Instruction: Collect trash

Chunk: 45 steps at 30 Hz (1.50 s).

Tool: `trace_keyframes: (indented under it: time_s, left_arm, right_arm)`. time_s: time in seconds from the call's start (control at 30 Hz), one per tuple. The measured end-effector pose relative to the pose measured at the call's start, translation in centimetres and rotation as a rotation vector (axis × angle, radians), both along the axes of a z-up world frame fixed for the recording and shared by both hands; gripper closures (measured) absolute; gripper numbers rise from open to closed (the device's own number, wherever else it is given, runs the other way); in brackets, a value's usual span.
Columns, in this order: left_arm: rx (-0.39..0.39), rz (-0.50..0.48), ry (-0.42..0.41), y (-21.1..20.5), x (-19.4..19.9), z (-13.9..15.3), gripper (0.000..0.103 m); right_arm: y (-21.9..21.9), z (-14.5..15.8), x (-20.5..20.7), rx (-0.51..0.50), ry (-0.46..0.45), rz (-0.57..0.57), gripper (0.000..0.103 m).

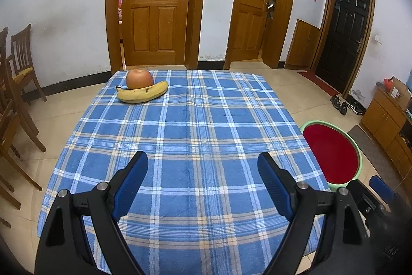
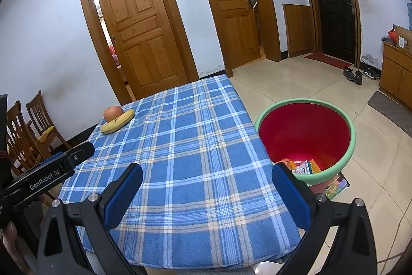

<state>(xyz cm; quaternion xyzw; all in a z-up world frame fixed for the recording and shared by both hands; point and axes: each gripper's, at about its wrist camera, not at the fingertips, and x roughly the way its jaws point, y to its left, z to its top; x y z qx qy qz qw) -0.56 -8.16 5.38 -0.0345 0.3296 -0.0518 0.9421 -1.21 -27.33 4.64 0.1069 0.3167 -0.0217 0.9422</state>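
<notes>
A red bin with a green rim (image 2: 306, 138) stands on the floor at the table's right side; it also shows in the left wrist view (image 1: 332, 153). Several pieces of trash (image 2: 305, 166) lie at its bottom. My left gripper (image 1: 203, 159) is open and empty above the near part of the blue plaid tablecloth (image 1: 185, 135). My right gripper (image 2: 207, 172) is open and empty above the table's near right part (image 2: 185, 146), next to the bin. The left gripper's body (image 2: 46, 177) shows at the left of the right wrist view.
An apple (image 1: 139, 79) and a banana (image 1: 143, 94) lie at the table's far left corner. Wooden chairs (image 1: 15, 84) stand to the left. A wooden cabinet (image 1: 386, 125), shoes (image 1: 340, 102) and a mat are on the right. Doors line the far wall.
</notes>
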Motion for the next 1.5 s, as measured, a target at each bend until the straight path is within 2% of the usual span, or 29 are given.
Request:
trace_keyframes:
  time_s: [1.5]
  left_arm:
    - [0.001,-0.008,0.005,-0.32,-0.1,-0.14,0.017]
  right_arm:
    - [-0.17,0.01,-0.02,0.002,-0.001,-0.002,0.001]
